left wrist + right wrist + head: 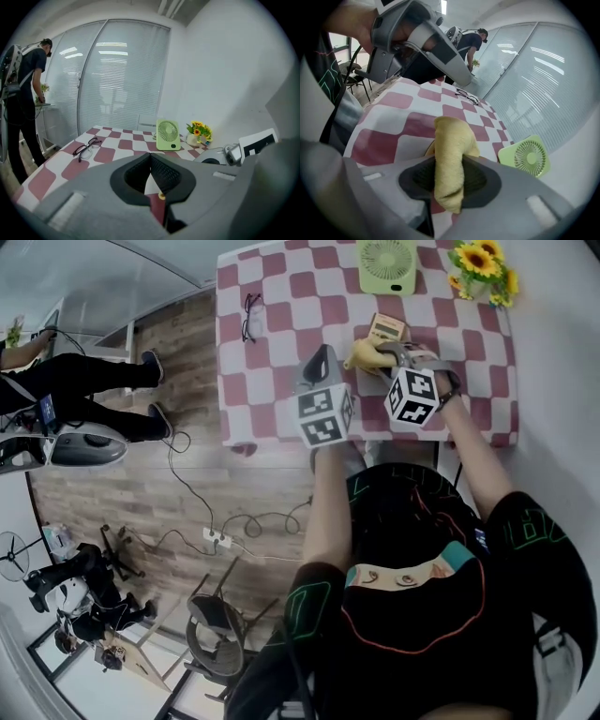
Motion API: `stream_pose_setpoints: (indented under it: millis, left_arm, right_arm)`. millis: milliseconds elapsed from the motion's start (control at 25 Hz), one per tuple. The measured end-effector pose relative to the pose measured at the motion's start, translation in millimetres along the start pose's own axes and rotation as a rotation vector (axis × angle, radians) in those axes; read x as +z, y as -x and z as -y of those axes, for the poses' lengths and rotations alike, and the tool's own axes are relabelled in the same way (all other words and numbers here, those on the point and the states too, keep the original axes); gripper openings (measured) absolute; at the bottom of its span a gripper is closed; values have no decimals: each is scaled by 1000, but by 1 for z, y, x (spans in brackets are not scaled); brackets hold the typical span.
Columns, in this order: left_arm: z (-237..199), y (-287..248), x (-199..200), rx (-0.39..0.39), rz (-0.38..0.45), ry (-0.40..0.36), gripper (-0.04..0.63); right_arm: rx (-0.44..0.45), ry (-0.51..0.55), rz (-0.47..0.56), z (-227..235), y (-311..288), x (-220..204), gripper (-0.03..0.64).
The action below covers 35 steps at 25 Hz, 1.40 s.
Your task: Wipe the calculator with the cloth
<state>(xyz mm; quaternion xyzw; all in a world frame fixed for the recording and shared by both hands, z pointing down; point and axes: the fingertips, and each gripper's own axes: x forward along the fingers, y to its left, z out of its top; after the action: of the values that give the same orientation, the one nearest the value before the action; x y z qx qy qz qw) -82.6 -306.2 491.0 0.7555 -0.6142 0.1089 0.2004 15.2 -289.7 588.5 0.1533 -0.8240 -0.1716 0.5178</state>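
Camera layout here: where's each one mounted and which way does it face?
Head view: on the person's head, steeply down at the checkered table; forearms, left gripper and right gripper show.
Left gripper view: on the left gripper, along its shut, empty jaws toward the fan; right gripper at right.
Right gripper view: on the right gripper, along jaws shut on the cloth, toward the glasses; left gripper above.
Shared: all three show fan and glasses.
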Motion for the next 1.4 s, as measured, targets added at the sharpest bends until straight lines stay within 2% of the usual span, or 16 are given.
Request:
stream_pose_setpoints:
  millis: [360,520,640,720,880,1120,1400]
  left_arm:
    - [-7,6,5,44,38,43,9]
    - [-11,5,11,61,69,65,9]
    - [-27,7,23,129,96,63,9]
    - [-32,9,32,155,117,55,9]
    - [-20,5,47,125,156,46,9]
    - [0,0,79,70,194,-30,9]
    - [19,3,136,12,294,-116,9]
  right_arm:
    - [105,-35,33,-24,9,14,123]
    - [233,-98,52,-34,17,21,126]
    - [350,-167,86,-40,29,29,126]
    - [366,-247,139,-30,35,35,126]
    - [252,-430,246,23,47,34,126]
    - [-36,-660,409,111,87,20,124]
    - [-276,-858,627,182,146,8,120]
